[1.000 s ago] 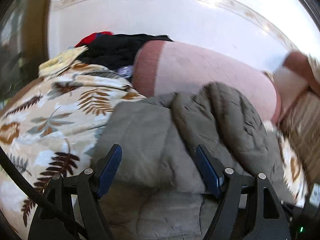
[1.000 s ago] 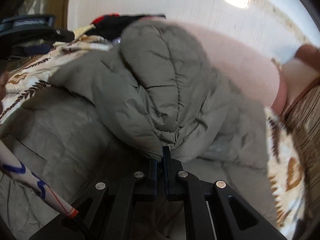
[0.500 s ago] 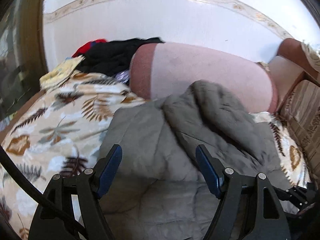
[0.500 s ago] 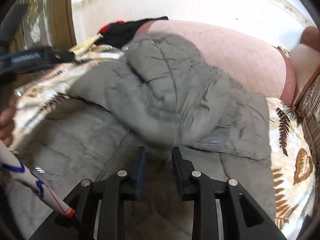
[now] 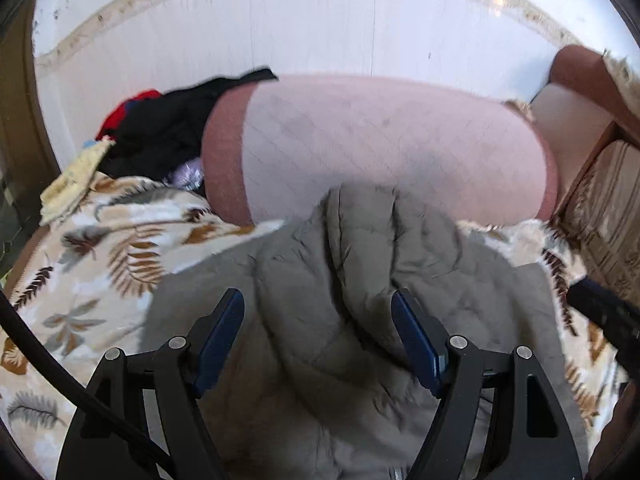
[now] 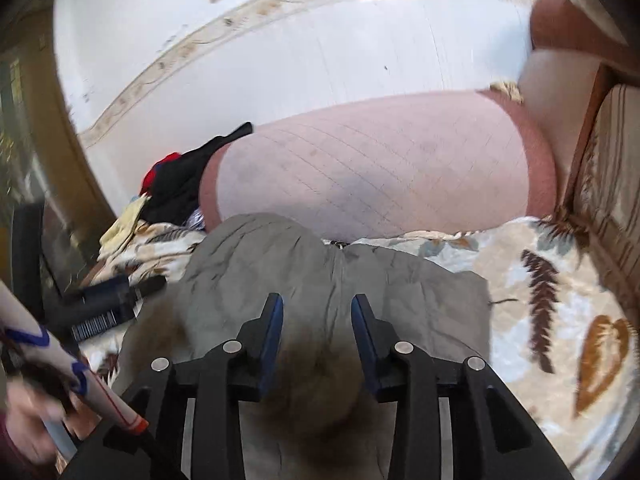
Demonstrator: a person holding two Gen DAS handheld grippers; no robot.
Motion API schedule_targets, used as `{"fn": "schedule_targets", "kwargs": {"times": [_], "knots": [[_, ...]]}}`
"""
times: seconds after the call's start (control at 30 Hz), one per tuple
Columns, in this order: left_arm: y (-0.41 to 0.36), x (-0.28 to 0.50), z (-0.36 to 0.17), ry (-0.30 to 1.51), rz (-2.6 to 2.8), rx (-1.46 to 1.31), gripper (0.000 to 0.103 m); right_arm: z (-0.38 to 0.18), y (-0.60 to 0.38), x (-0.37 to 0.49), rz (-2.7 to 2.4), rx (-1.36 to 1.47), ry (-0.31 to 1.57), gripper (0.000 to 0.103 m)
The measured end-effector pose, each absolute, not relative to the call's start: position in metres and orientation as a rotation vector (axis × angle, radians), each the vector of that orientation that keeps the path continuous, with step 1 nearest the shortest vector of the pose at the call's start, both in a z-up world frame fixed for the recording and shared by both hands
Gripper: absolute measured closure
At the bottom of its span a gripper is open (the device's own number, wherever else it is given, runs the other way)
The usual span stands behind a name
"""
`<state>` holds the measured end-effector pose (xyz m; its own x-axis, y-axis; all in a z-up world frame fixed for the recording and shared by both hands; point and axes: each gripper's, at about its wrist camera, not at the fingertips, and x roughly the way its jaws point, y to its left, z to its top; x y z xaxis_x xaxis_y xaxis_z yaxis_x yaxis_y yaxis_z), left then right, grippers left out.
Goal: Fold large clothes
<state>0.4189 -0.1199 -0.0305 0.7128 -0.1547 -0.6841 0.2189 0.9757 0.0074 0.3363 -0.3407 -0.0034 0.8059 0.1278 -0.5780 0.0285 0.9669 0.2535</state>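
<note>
The jacket, a grey-green quilted garment, lies on the bed's leaf-print blanket, bunched in thick rolls just in front of the pink bolster; one padded part is doubled over the body, and a fur-like trim shows at the near edge in the right wrist view. Left gripper: jaws spread wide above the jacket, nothing between the pads. Right gripper: jaws opening, the jacket below them but not pinched. With neither gripper holding cloth, the fold rests on its own weight. Judged risks: the puffy filling may spring the doubled part back open; a later pinch may catch only the top layer, so that the layers slide apart when lifted; a pinch taken too deep in the rolled ridge may drag the whole jacket toward the bolster, or rumple the blanket with it. The dark clothes heaped left of the bolster are well apart from the jacket and pose little hazard. In the right wrist view the left gripper's body lies left of the jacket, near a hand; the two tools could collide if both reach for the same edge. Both views are blurred, so seams and zip are uncertain.
</note>
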Motion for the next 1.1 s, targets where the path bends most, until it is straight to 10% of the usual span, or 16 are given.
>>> {"fn": "schedule_targets", "kwargs": {"times": [0.47, 1.1], "knots": [[-0.112, 0.427, -0.128, 0.802, -0.174, 0.126, 0.026, -0.124, -0.333, 0.384, 0.068, 0.122, 0.856, 0.066], [-0.060, 0.271, -0.090, 0.889, -0.222, 0.011, 0.029, -0.072, -0.291, 0.210, 0.124, 0.111, 0.824, 0.066]]}}
